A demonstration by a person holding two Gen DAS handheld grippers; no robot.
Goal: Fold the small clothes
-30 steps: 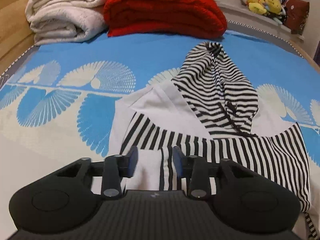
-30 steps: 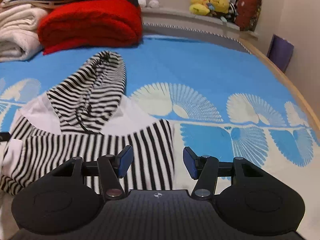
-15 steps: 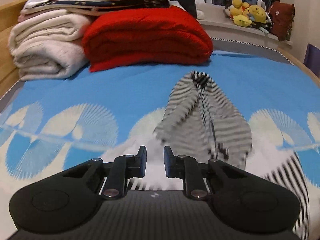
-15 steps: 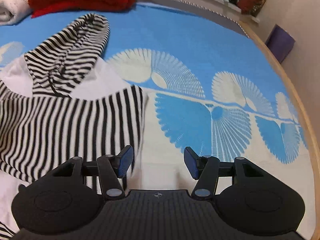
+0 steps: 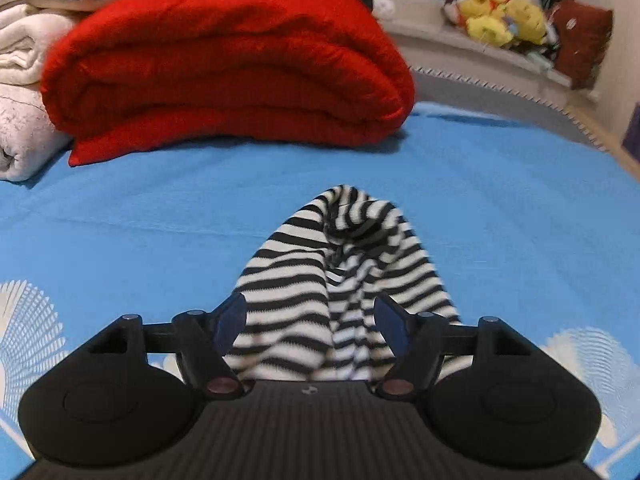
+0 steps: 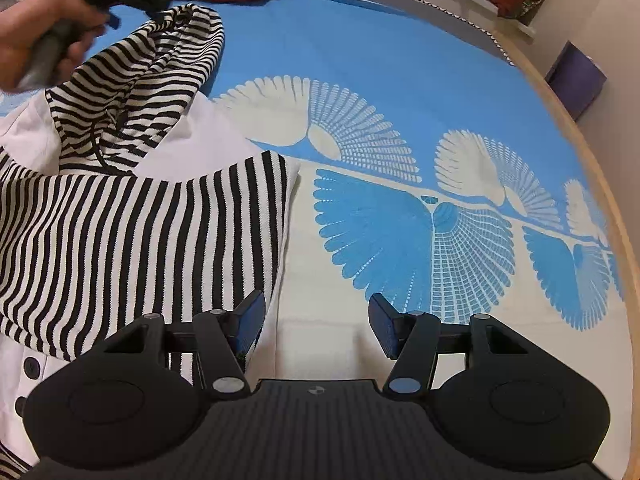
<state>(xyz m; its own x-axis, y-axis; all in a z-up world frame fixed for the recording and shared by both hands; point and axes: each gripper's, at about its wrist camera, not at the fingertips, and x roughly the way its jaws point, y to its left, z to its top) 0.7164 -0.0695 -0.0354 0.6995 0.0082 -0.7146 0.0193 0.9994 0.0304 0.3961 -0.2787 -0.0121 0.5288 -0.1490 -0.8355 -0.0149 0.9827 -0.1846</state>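
Blue bedspread (image 6: 360,60) with pale fan shapes covers the bed, and the striped hooded top (image 6: 132,216) lies on its left part in my right wrist view, folded body nearest me, hood (image 5: 340,264) stretched away toward the red blanket (image 5: 228,68). To the right of the top the spread lies bare as far as the curved wooden bed edge (image 6: 592,168), so that side has plenty of room. Behind the hood a strip of bare blue separates it from the red blanket and the white blankets (image 5: 20,92) beside it.

My left gripper (image 5: 310,322) sits over the hood with its jaws opening; striped cloth lies between the blue pads but neither one presses on it. My right gripper (image 6: 316,320) stands apart over the right edge of the folded body, left pad above the stripes, right pad above bare spread, nothing gripped.

Only the right wrist view shows my left hand (image 6: 44,36) on its handle above the hood, the white panel with dark buttons (image 6: 30,366), and a purple box (image 6: 576,80) beyond the bed. Only the left wrist view shows the yellow plush toys (image 5: 500,20) on the window ledge.
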